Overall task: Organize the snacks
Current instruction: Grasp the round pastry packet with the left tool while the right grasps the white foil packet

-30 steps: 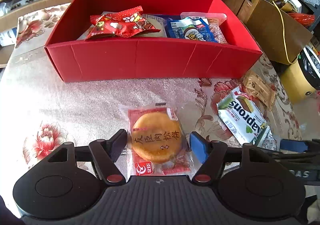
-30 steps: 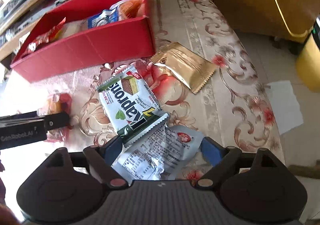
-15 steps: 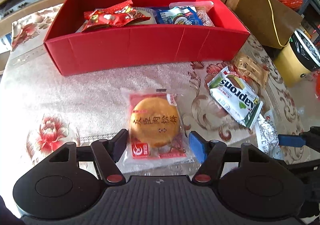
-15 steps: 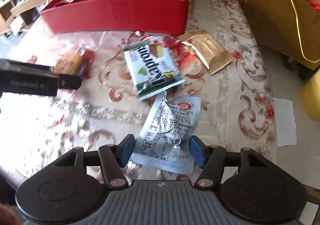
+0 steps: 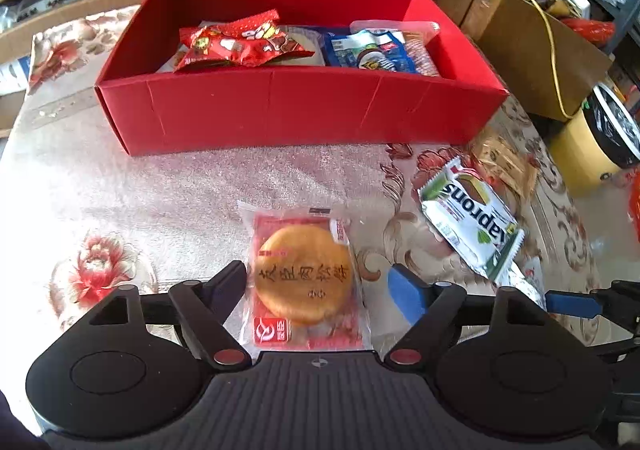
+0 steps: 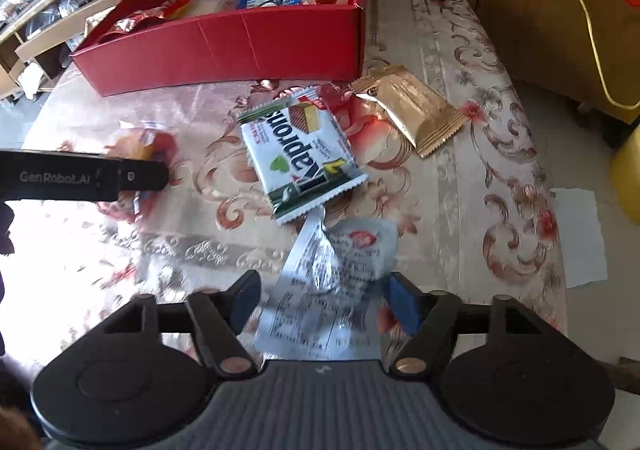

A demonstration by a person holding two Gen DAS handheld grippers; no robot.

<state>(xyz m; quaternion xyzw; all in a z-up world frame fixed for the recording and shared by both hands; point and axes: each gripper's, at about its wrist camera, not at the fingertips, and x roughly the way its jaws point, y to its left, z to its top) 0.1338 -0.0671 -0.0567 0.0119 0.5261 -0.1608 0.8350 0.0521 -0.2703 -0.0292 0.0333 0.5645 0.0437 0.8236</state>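
A clear-and-red packet holding a round golden pastry (image 5: 306,278) lies on the flowered tablecloth. It sits between the fingers of my left gripper (image 5: 316,282), whose jaws are opening; the blue pad stands off the wrapper. My right gripper (image 6: 324,292) straddles a crumpled silver packet (image 6: 332,290); its jaws are opening too, and its pads do not press the foil. A green-and-white wafer packet (image 6: 300,153) and a gold packet (image 6: 408,113) lie beyond. The red box (image 5: 300,109) at the back holds several snacks.
A brown cardboard box (image 5: 532,49) with a yellow cable over it and a yellow bin (image 5: 592,145) stand off the table's right side. White paper (image 6: 576,234) lies on the floor there. The left gripper's black body (image 6: 80,175) reaches in from the left.
The left jaws have spread wider around the pastry packet. The right jaws narrowed on the silver packet, then spread again, and the right view has rolled a little.
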